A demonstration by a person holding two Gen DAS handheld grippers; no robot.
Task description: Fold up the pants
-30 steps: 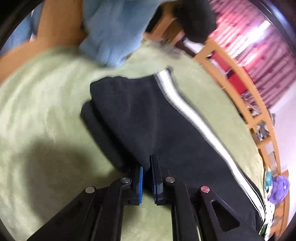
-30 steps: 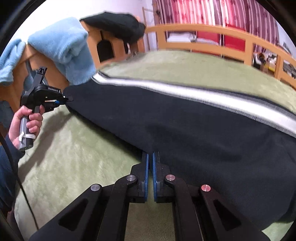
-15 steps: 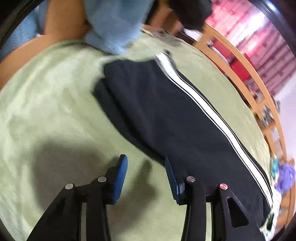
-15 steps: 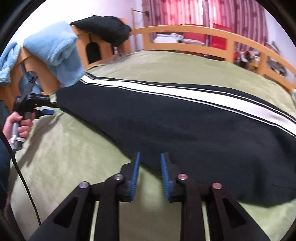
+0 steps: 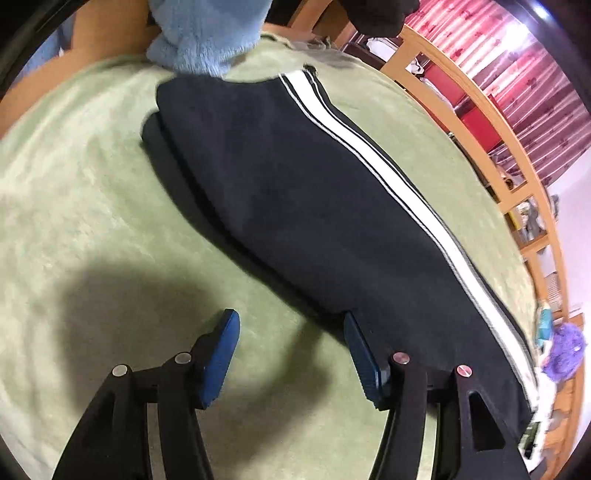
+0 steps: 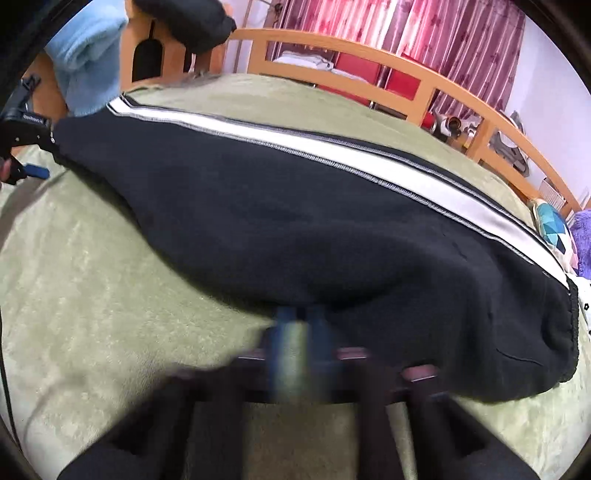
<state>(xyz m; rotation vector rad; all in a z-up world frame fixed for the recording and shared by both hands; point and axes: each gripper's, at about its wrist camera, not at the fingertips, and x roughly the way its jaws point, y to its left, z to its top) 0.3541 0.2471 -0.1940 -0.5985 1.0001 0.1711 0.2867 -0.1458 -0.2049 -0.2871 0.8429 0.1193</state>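
Note:
Black pants [image 5: 314, 206] with a white side stripe [image 5: 406, 192] lie folded lengthwise, leg on leg, on a green bed cover [image 5: 92, 221]. My left gripper [image 5: 291, 332] is open and empty, just off the pants' near edge by the leg end. In the right wrist view the pants [image 6: 314, 229] stretch across the bed, waistband at the right. My right gripper [image 6: 299, 321] is blurred by motion at the pants' near edge; its blue pads look close together, and a grip on cloth cannot be told. The left gripper also shows at far left in the right wrist view [image 6: 33, 170].
A wooden bed rail [image 6: 424, 85] curves along the far side. A light blue towel [image 5: 207, 33] and a dark garment [image 6: 184, 18] hang over wooden furniture by the leg end. A purple plush [image 5: 561, 350] and a patterned cushion [image 6: 554, 229] lie past the waistband.
Both grippers let go of the pants' near edge and opened. The left opened wider and drew back; the right moved toward the waistband and its pads have come closer together, blurred.

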